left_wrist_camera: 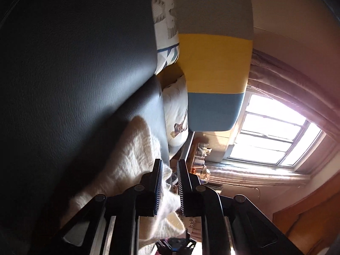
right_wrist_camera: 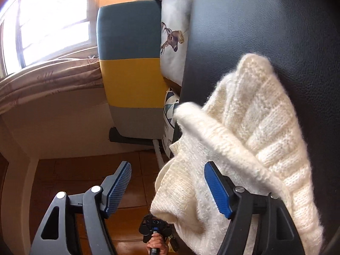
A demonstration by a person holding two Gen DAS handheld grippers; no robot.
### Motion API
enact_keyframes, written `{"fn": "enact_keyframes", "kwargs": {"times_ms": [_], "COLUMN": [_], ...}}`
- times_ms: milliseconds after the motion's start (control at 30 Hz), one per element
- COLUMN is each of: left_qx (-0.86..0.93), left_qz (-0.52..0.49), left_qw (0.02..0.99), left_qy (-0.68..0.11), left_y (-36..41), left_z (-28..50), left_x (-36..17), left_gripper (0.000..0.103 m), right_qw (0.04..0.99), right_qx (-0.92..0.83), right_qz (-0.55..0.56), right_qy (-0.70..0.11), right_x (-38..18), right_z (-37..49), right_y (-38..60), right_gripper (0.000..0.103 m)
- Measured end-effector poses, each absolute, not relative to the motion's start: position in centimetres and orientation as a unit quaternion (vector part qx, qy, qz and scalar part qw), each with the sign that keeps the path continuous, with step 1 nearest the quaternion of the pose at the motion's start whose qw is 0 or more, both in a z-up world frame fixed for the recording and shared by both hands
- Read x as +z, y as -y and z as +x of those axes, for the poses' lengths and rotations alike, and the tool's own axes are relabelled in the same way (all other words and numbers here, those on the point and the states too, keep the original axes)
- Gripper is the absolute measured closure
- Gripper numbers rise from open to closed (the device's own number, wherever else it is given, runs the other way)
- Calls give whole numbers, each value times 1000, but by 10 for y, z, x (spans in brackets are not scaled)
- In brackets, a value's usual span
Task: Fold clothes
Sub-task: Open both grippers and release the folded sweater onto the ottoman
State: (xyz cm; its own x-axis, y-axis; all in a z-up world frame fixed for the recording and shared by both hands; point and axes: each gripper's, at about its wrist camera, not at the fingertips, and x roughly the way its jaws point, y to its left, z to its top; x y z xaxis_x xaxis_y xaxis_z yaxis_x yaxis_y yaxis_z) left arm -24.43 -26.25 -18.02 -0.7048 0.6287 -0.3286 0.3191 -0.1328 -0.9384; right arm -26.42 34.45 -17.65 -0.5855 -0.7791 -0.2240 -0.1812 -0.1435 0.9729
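daylight flooded through the blown-out window (left_wrist_camera: pixel 274 136), glaring warm. the black leather surface (left_wrist_camera: pixel 74 74) lay dim; fisheye edges curved and darkened, slightly blurred.

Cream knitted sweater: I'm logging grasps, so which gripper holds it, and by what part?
The left gripper pinches the cream knitted sweater by an edge. The right gripper is open, holding nothing.

The sweater (right_wrist_camera: pixel 250 140) is cream white with a ribbed knit, lying on a black, grained tabletop (left_wrist_camera: pixel 74 74). The fingers (right_wrist_camera: pixel 216 188) carry blue ridged pads on black frames. At twelve o'clock from the sweater, a white cushion (right_wrist_camera: pixel 172 40) bears a brown deer print. At ten o'clock, the chair back (right_wrist_camera: pixel 131 72) is banded blue, yellow and grey. The floor (right_wrist_camera: pixel 70 172) is reddish-brown wood.
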Motion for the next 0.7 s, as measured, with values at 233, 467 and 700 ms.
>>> {"fn": "enact_keyframes", "kwargs": {"times_ms": [233, 467, 700], "left_qx": [756, 805, 811], "left_qz": [-462, -509, -525], "left_qw": [115, 127, 150], "left_qy": [448, 278, 211], "left_y": [233, 181, 162], "left_z": [-227, -195, -142], "left_x": [-166, -166, -171], "left_gripper": [84, 84, 85], "right_qw": [216, 197, 191], "right_qx": [-815, -834, -829], "right_qz": [469, 493, 514], "right_qy": [264, 150, 105], "right_x": [-135, -153, -149], "right_z": [-247, -226, -186], "right_y": [-293, -271, -264], "right_gripper": [30, 29, 30]}}
